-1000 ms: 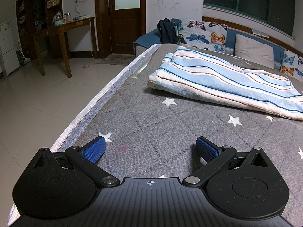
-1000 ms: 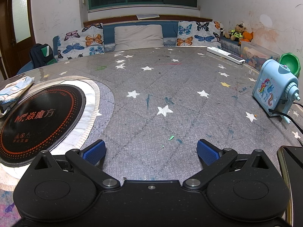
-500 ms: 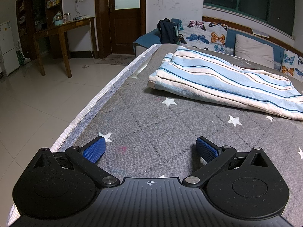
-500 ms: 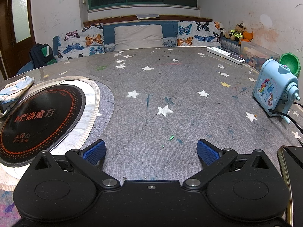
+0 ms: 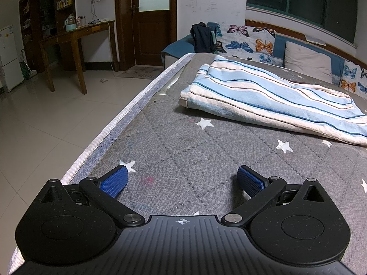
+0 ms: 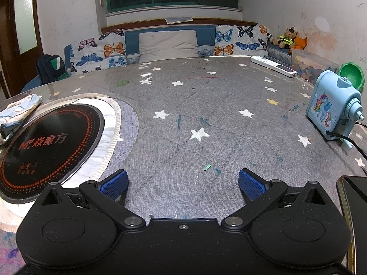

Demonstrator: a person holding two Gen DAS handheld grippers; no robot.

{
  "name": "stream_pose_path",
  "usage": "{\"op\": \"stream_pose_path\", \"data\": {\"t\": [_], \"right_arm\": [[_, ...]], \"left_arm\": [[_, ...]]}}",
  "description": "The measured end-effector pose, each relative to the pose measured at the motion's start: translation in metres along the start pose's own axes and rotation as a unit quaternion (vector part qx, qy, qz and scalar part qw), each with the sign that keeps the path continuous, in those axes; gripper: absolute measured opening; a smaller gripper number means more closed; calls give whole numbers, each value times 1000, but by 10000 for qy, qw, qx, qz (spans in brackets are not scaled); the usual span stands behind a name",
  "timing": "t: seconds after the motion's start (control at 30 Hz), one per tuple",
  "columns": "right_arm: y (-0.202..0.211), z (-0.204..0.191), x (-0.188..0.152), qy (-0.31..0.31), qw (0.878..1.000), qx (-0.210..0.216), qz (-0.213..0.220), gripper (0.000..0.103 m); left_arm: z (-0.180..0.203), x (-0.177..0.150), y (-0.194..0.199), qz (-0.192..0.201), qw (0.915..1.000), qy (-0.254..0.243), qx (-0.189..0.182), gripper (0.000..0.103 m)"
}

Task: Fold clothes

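A folded blue-and-white striped cloth [image 5: 263, 96] lies on the grey star-patterned table cover [image 5: 183, 151], ahead and to the right in the left wrist view. My left gripper [image 5: 182, 180] rests low over the cover, open and empty, well short of the cloth. In the right wrist view one end of the cloth [image 6: 19, 108] shows at the far left edge. My right gripper [image 6: 182, 183] is open and empty over the bare cover.
A round black induction plate [image 6: 48, 144] on a white mat lies left of the right gripper. A blue pencil sharpener [image 6: 332, 112] with a cable stands at the right, with a dark phone edge [image 6: 353, 194] near it. The table's left edge [image 5: 119, 119] drops to a tiled floor.
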State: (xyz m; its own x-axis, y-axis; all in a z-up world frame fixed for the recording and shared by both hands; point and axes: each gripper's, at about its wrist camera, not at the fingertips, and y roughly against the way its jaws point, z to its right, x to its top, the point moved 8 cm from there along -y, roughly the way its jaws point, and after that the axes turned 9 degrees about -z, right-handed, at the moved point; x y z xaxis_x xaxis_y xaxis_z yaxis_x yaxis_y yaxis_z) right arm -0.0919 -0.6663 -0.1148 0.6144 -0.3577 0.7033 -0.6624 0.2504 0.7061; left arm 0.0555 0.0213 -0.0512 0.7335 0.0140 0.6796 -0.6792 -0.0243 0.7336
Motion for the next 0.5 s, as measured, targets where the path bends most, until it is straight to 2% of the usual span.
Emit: {"op": "stream_pose_path", "data": {"t": [0.23, 0.5], "right_arm": [[-9, 20, 13, -102, 9995, -292, -7, 103], [-13, 22, 14, -16, 9996, -276, -7, 103]], "left_arm": [[0, 0, 0, 0, 10000, 0, -1, 103], [0, 0, 0, 5, 10000, 10, -14, 103]]}}
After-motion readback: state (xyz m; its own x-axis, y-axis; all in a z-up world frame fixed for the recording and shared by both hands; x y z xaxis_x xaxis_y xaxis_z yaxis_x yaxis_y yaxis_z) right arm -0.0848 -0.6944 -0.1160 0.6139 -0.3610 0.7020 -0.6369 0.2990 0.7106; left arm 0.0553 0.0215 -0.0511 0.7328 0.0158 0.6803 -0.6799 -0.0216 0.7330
